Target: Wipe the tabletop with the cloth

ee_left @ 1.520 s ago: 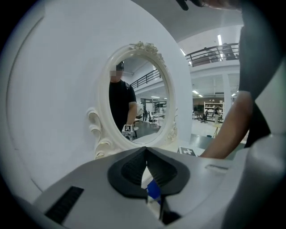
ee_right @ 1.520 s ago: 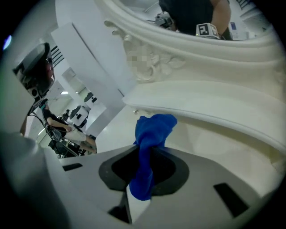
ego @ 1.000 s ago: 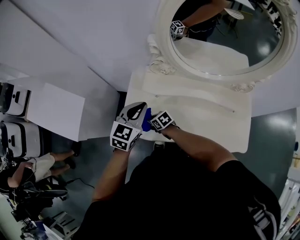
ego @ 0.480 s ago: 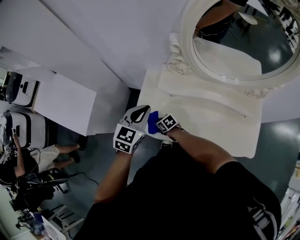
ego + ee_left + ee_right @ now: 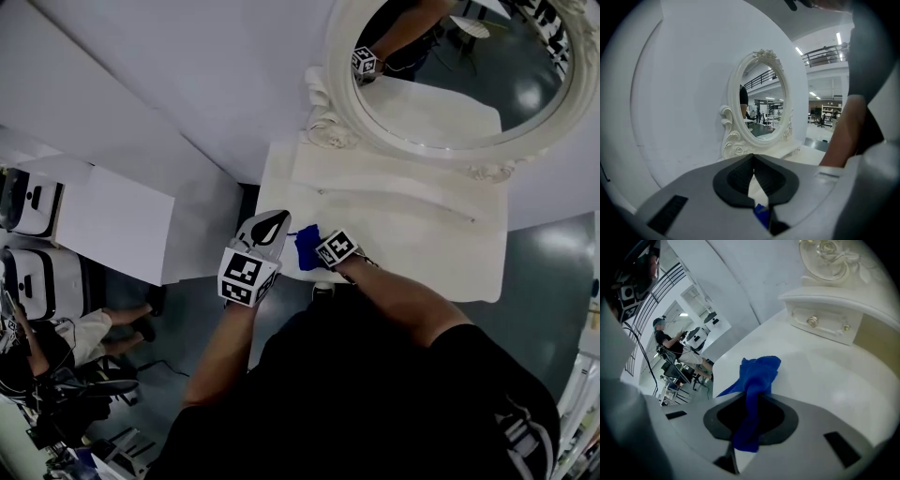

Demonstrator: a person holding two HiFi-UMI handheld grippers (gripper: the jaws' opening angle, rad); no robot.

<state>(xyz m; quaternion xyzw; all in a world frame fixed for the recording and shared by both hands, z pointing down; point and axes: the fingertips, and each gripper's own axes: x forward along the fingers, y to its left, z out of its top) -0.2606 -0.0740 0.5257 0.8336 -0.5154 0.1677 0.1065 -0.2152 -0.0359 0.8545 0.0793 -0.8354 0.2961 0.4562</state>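
Note:
A blue cloth [image 5: 307, 246] lies on the front left corner of the white tabletop [image 5: 412, 234]. My right gripper [image 5: 321, 253] is shut on it. In the right gripper view the cloth [image 5: 757, 373] runs out from between the jaws of that gripper [image 5: 751, 399] and bunches on the table ahead. My left gripper [image 5: 275, 222] hovers just left of the cloth, over the table's left edge. Seen in its own view, the left gripper [image 5: 753, 158] has its pads meeting at the tips, nothing gripped, and a sliver of blue showing below.
An ornate oval mirror [image 5: 450, 75] stands at the back of the table on a raised base with a small knobbed drawer [image 5: 825, 322]. The white wall is to the left. Beyond the table's left edge sit a white box [image 5: 112, 220], cases [image 5: 28, 206] and a seated person [image 5: 56, 337].
The head view swung about. The cloth now shows more and lies slightly further in on the tabletop. Both grippers stay at the front left corner.

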